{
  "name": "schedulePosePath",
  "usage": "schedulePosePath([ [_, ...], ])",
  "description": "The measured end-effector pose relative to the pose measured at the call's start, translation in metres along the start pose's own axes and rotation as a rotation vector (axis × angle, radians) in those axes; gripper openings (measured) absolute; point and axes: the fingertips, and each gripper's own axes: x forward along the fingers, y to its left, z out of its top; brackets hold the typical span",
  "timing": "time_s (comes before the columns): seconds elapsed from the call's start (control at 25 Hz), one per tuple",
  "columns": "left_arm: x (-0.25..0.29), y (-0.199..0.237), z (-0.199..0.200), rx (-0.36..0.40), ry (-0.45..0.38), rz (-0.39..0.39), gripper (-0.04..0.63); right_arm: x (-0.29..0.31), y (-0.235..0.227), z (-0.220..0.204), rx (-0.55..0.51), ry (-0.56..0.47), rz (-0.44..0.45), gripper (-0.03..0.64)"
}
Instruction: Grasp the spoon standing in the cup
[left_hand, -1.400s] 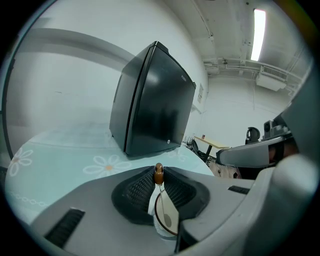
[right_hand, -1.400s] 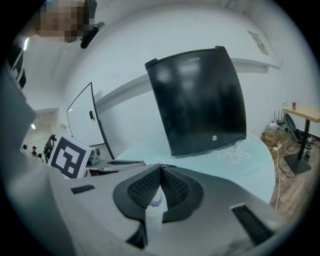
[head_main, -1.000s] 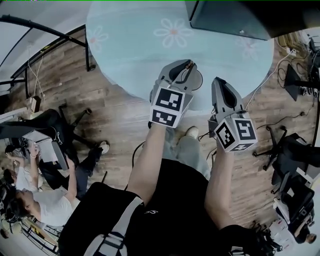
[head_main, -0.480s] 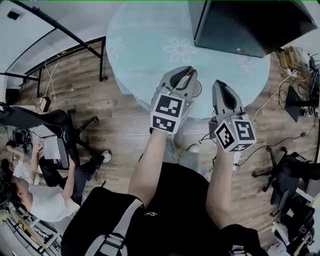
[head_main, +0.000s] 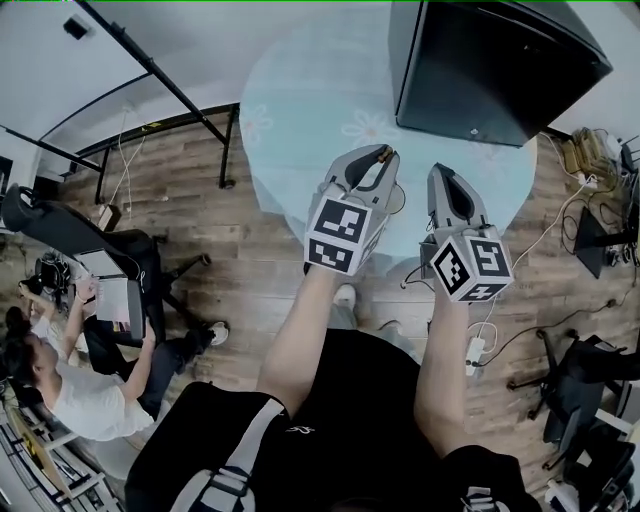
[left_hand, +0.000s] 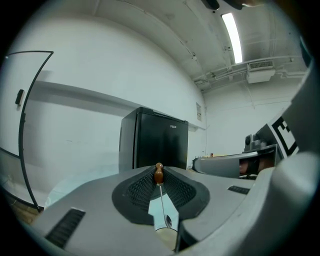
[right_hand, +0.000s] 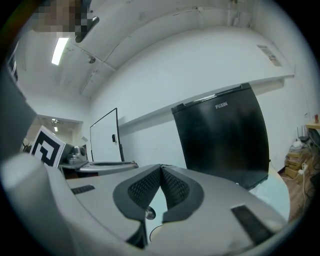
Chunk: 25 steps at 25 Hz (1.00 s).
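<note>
Already the spoon (left_hand: 162, 202) sits pinched in the left gripper (left_hand: 158, 169), brown knob at the far jaw tips, bowl nearer. Judged light, stiff, with a slick thin shaft, best held mid-shaft. Right gripper (right_hand: 160, 167) pressed together, empty.

Blk short-sleeved top (head_main: 350, 390) (small white logo (head_main: 297, 425)), grey-white webbing strap (head_main: 228, 468)
</note>
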Motion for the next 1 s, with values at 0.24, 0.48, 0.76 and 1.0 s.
schedulePosePath([
  [0.24, -0.003, -0.005, 0.021, 0.025, -0.031, 0.003, 0.063, 0.002, 0.004, 0.02, -0.03, -0.02, 0.032, 0.005],
  [0.48, -0.006, -0.009, 0.031, 0.034, -0.049, 0.005, 0.063, 0.0, 0.009, 0.03, -0.052, -0.031, 0.054, 0.005],
  [0.76, -0.009, -0.004, 0.035, 0.039, -0.06, 0.013, 0.063, 0.003, 0.017, 0.035, -0.068, -0.037, 0.068, 0.005],
  [1.0, -0.013, -0.005, 0.034, 0.025, -0.062, 0.015, 0.063, -0.002, 0.019, 0.033, -0.064, -0.035, 0.069, 0.005],
])
